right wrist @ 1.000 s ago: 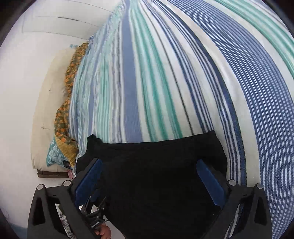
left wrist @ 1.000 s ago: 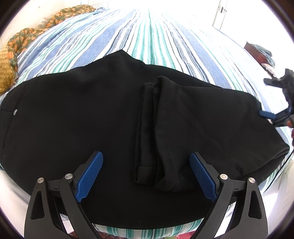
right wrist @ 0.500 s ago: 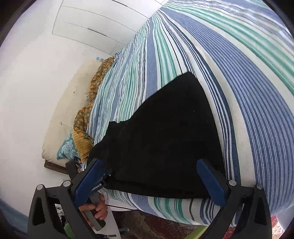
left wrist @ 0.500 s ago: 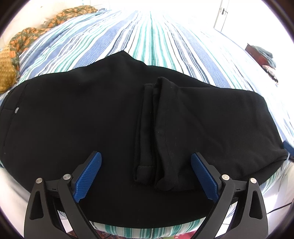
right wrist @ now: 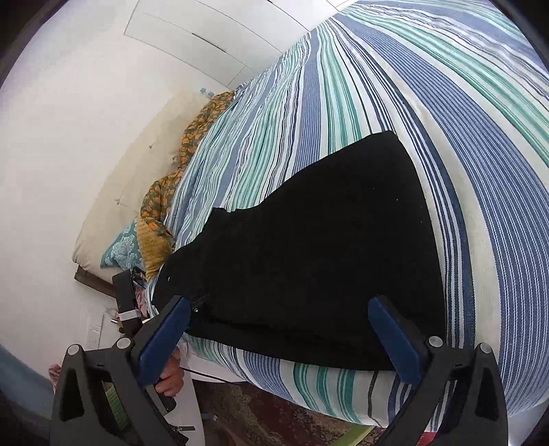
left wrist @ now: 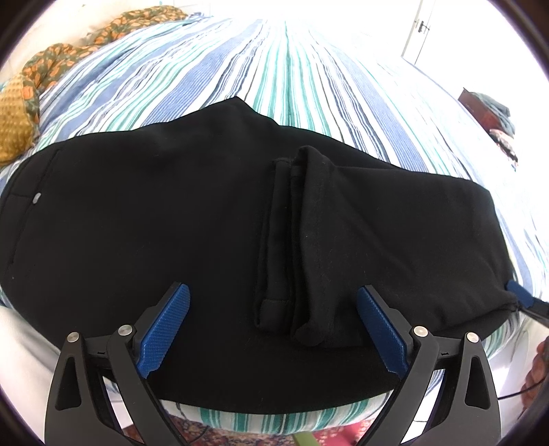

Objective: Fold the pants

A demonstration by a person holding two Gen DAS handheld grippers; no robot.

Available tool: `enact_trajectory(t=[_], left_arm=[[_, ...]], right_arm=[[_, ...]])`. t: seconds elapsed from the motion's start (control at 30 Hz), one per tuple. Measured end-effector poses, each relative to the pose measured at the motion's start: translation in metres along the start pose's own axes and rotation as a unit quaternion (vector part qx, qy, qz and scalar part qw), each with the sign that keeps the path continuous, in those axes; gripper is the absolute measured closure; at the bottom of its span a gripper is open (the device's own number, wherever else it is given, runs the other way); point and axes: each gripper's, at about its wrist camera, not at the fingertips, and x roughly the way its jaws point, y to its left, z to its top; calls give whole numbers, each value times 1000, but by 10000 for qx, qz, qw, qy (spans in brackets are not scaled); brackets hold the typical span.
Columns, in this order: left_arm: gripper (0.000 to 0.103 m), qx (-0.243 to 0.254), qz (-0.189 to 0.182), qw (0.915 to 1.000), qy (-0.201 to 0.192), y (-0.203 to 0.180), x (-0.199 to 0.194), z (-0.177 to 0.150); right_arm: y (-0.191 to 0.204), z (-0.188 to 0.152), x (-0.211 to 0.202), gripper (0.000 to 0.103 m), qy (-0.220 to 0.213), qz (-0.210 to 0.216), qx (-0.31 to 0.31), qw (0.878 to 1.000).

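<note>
Black pants [left wrist: 171,212] lie flat across the striped bed, the leg ends folded back so the cuffs [left wrist: 291,308] rest on the middle. My left gripper [left wrist: 272,329] is open and empty, just above the near edge of the pants, its jaws either side of the cuffs. My right gripper [right wrist: 279,336] is open and empty at the fold end of the pants [right wrist: 308,257], near the bed's corner. One blue fingertip of the right gripper [left wrist: 521,296] shows at the right edge of the left wrist view, against the fold.
The striped bedspread [left wrist: 291,79] stretches far beyond the pants. An orange patterned pillow [left wrist: 20,113] lies at the left head end beside a white wall [right wrist: 68,137]. A patterned rug [right wrist: 274,411] covers the floor below the bed edge. A door [left wrist: 417,31] stands far right.
My right gripper has pulled back off the pants toward the bed's corner and edge. My left gripper has stayed nearly still over the cuffs. The pants have not moved.
</note>
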Motion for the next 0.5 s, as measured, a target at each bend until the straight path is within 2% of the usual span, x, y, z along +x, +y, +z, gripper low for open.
enact_trajectory(t=[0.07,0.17,0.23,0.3,0.33,0.4,0.43,0.5], left_arm=[[5,-199,-128,9997,5,6,-8,2],[6,-874,-620,9942,-94,37,-32,13],[6,-1478,-930,9840,-366,76,-54,27],[5,-2135,-978,9697,-675,128,-74,43],[5,-2549,-962,9586,-831,160,-84,48],[5,-3491,-858,9274,-1033,226,-96,49],[6,-4011,-782,9059,-1114,260,-100,43],[8,-4736,-626,8711,-1138,310,-101,24]], right_arm=[[-1,0,0,0,-32,-4,-13,10000],[-1,-2,1,0,-14,-95,-119,9999],[-2,-3,0,0,-15,-156,-176,9997],[-1,-3,1,0,-25,-179,-186,9997],[-2,-3,1,0,-36,-172,-170,9997],[-3,-3,0,0,-43,-141,-127,9998],[-3,-2,0,0,-45,-125,-107,9999],[-4,-2,-1,0,-59,-101,-59,9999]])
